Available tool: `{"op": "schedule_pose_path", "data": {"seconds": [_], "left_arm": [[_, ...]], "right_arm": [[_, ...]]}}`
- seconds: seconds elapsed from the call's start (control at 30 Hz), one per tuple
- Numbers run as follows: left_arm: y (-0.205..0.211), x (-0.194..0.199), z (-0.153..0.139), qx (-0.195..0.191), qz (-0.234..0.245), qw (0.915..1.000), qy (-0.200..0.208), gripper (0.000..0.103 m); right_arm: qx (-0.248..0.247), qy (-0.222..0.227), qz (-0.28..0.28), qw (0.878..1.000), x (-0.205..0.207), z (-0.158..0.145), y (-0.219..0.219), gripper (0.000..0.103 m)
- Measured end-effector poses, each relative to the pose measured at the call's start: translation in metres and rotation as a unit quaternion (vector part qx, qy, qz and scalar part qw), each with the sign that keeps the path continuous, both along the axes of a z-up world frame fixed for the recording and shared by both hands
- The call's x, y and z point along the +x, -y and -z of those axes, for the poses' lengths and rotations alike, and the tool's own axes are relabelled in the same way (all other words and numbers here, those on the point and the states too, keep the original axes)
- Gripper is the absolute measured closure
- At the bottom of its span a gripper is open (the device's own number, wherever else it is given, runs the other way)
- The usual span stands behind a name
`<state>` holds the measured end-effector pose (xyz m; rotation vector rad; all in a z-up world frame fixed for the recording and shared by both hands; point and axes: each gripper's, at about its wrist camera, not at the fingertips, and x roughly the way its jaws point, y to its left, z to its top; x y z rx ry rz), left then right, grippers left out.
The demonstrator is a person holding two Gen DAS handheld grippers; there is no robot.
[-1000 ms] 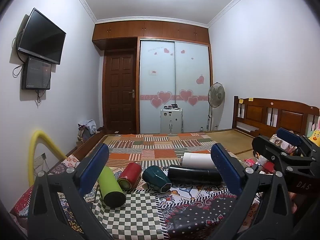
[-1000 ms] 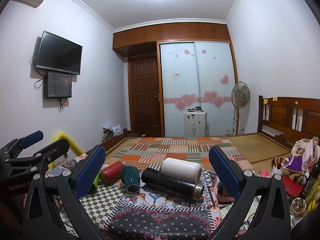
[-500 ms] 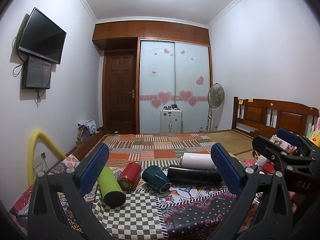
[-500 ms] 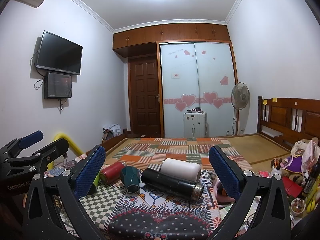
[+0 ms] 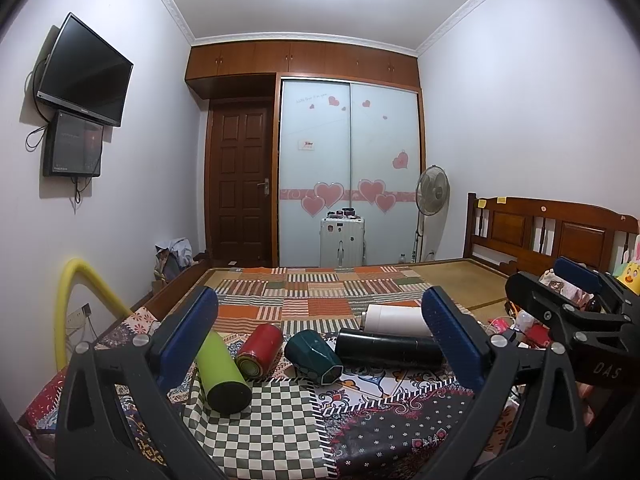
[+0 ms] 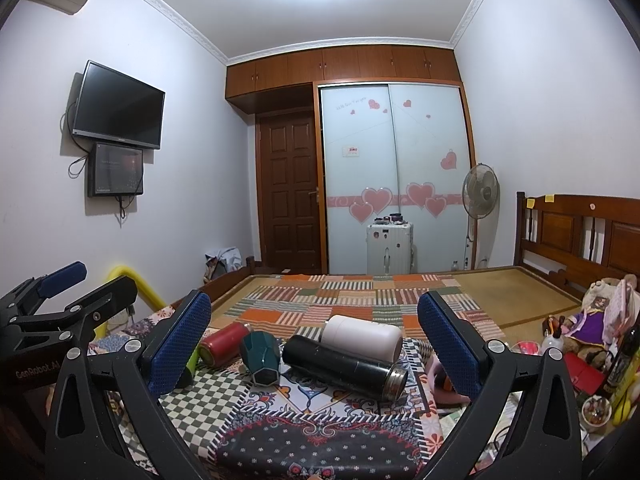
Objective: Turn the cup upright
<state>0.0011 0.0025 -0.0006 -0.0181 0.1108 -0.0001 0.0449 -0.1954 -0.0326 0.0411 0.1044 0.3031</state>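
Observation:
Several cups lie on their sides on a patterned cloth (image 5: 280, 420): a green tumbler (image 5: 222, 372), a red cup (image 5: 258, 346), a dark teal faceted cup (image 5: 314, 356), a long black flask (image 5: 388, 348) and a white cup (image 5: 394, 319). They show again in the right wrist view: red cup (image 6: 222, 342), teal cup (image 6: 262, 356), black flask (image 6: 344, 366), white cup (image 6: 362, 336). My left gripper (image 5: 320, 340) is open and empty, short of the cups. My right gripper (image 6: 314, 344) is open and empty, also short of them.
The cloth lies on a bed with a patchwork blanket (image 5: 316, 292) and a wooden headboard (image 5: 552, 232) at right. Toys and bottles (image 6: 600, 336) crowd the right edge. A yellow hoop (image 5: 70, 308) stands at left. A suitcase (image 5: 342, 240) and fan (image 5: 432, 192) stand by the wardrobe.

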Motion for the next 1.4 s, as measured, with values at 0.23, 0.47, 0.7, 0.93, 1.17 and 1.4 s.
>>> {"op": "schedule_pose_path", "data": {"seconds": [0.23,0.47,0.7,0.93,1.17,1.4], "left_arm": [[-0.001,0.0,0.002,0.002,0.0,1.0,-0.001,0.0],[-0.001,0.001,0.002,0.001,-0.001,1.0,-0.001,0.0],[0.0,0.003,0.004,0.001,-0.002,1.0,-0.004,0.0],[-0.006,0.015,0.008,-0.003,0.0,0.9998,-0.02,0.0],[-0.021,0.052,0.018,0.011,-0.003,0.9968,-0.079,0.012],[-0.046,0.117,0.044,0.035,-0.004,0.9827,-0.182,0.028]], "right_arm": [[0.0,0.0,0.0,1.0,0.0,0.0,-0.001,0.0],[0.0,-0.001,-0.001,1.0,0.001,0.0,-0.002,0.0],[-0.001,-0.003,-0.001,1.0,0.002,0.001,-0.003,0.0],[-0.005,-0.009,-0.004,1.0,0.009,0.004,-0.009,0.0],[-0.016,-0.028,-0.003,0.999,0.027,0.015,-0.01,0.0],[-0.024,-0.074,0.008,0.997,0.064,0.035,-0.004,0.0]]}}
